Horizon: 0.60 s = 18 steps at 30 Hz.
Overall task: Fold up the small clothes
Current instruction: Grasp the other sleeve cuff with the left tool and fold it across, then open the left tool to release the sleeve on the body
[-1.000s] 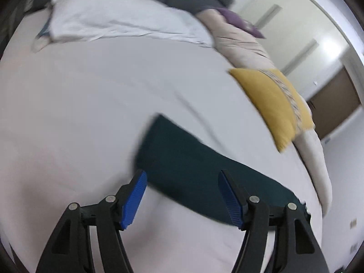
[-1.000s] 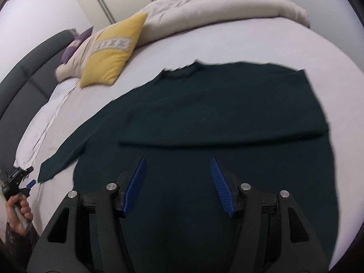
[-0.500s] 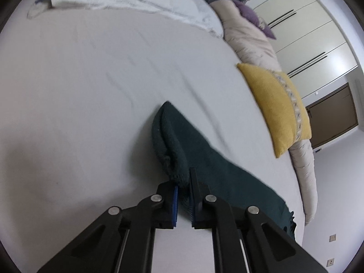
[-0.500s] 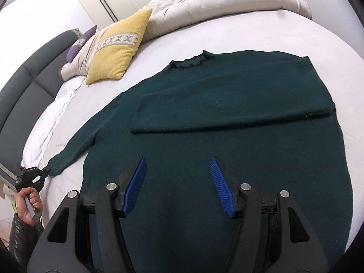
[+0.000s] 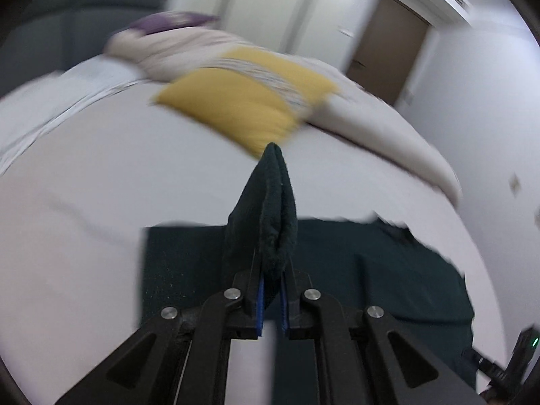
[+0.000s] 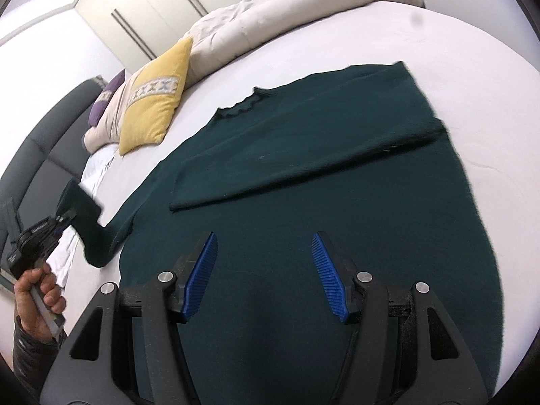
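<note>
The dark green sweater point(image 6: 303, 202) lies flat on the bed point(image 6: 455, 50), front up, neckline toward the yellow pillow point(image 6: 155, 101) and rolled duvet point(image 6: 303, 10). One sleeve point(image 6: 320, 155) is already folded across the chest. The left gripper point(image 5: 270, 303) has its jaws clamped on the cuff of the other sleeve point(image 5: 266, 209), which is raised clear of the bed; in the right wrist view this sleeve hangs limp from the tool to the shoulder. The right gripper point(image 6: 266, 276) hovers over the lower body of the garment with its jaws wide apart, holding nothing. The knit appears thick, soft and light: it should drape and sag under its own weight, hold no shape, and grip well against the ribbed pads rather than slip. It is not fragile, but a pull on one point will likely stretch or drag the body panel. Recommended hold points are cuffs, hem corners and shoulder seams, where doubled fabric gives the jaws a firm bite. The free gripper could pin the body while the sleeve is carried across.
</note>
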{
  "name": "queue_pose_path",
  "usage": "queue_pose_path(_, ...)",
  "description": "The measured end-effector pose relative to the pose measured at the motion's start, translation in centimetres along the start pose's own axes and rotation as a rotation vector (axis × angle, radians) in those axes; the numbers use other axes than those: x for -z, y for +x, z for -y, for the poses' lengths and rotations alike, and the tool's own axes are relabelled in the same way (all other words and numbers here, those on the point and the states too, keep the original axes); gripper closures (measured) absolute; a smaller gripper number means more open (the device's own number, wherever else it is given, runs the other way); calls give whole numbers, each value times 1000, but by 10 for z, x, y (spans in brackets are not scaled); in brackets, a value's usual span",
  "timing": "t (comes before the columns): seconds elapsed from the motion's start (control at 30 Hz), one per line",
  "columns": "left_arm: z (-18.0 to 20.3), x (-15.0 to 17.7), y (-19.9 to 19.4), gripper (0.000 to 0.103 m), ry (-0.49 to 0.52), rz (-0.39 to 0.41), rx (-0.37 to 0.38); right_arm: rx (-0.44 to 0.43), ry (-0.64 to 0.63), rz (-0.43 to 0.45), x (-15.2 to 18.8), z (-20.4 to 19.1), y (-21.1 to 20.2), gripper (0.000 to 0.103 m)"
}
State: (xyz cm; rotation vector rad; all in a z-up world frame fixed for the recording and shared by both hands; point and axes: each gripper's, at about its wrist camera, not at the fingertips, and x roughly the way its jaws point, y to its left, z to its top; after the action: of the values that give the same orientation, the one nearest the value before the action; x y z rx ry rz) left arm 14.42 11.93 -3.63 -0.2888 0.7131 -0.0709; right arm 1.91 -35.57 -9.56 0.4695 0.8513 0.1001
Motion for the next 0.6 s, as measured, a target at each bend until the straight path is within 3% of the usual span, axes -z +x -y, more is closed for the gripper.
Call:
queue_pose_path(0.23, 140, 31, 56, 95, 260, -64, 62, 10, 76, 44, -1, 45, -24, 46)
queue_pose_path(0.37, 187, 55, 87, 92, 353, -120, 57, 25, 94, 46, 0, 64, -29, 46)
queue_pose_path(0.4, 192, 59, 95, 87, 357, -136, 57, 32, 95, 46, 0, 66, -29, 46)
queue_pose_path(0.47, 193, 69, 102, 68, 340, -177, 76, 41, 92, 44, -1, 70, -29, 46)
queue_pose_path(0.5, 191, 72, 101, 49, 333, -188, 88, 45, 90, 44, -1, 70, -29, 46)
queue_pose_path(0.53, 188, 74, 97, 39, 328, -186, 98, 50, 87, 43, -2, 67, -28, 46)
queue_pose_path(0.6, 181, 75, 81, 33, 324, -153, 116, 52, 80, 35, -8, 61, -22, 46)
